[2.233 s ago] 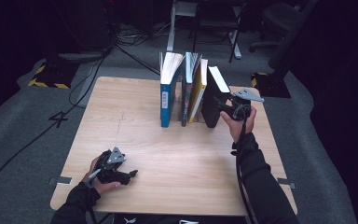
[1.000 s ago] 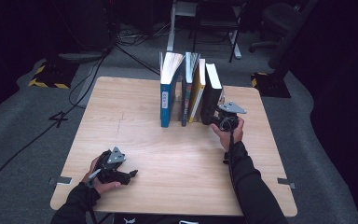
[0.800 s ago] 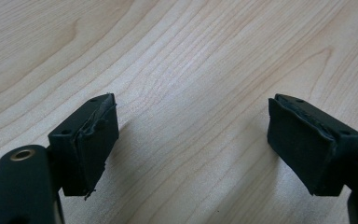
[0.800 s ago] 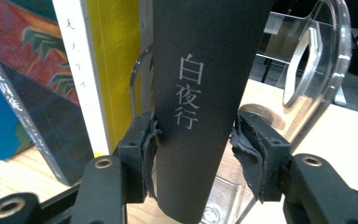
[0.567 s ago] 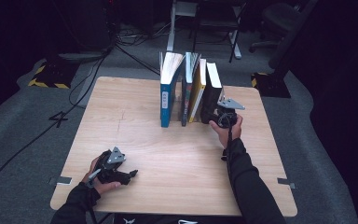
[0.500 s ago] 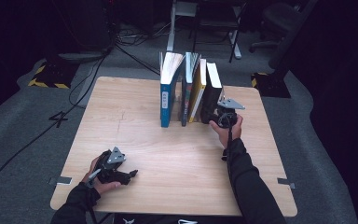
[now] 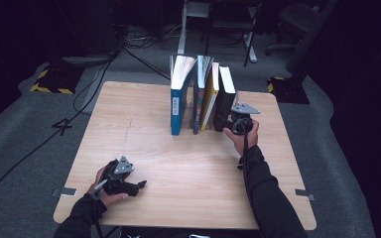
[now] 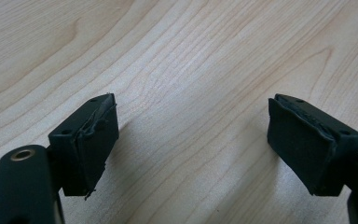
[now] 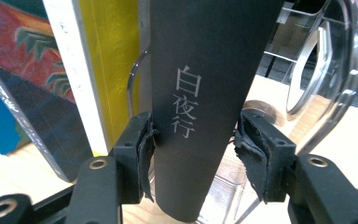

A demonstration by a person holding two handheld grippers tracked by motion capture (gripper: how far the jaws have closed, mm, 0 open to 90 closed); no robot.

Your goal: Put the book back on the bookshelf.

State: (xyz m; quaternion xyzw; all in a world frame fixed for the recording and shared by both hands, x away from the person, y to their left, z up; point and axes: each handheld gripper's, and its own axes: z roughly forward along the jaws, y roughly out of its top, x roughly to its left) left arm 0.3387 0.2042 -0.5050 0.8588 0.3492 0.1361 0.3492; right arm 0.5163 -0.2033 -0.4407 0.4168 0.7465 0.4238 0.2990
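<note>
Grips a tall black hardback book with white characters down its spine (image 9: 200, 70) with the right gripper (image 9: 193, 144), low on the spine. Jaws about half spread, one frayed pad laid against each side of the spine. How hard the pads press cannot be told.

Stands the black book (image 7: 226, 96) upright on the pale wooden table (image 7: 178, 163), at the right end of a short row. Puts it just beside a thin yellow-covered book (image 7: 209, 94), touching or very nearly so in the right gripper view. Ranks a dark-spined volume (image 7: 198, 99) and a thick blue book (image 7: 177, 106) further left.

Takes the hold low down, probably to steady the base while the book settles against its neighbour. Shows a clear acrylic bookend (image 9: 326, 70) behind and to the right, likely there to brace the row's outer end.

Rests the left gripper (image 7: 138, 186) on the table near the front left corner, well apart from the books. Jaws wide apart over bare wood in the left gripper view (image 8: 191, 144), nothing between them. Looks parked there so as not to crowd the working hand.

Judged from the upright book and the full row: placing all but done, release and withdrawal to come.
</note>
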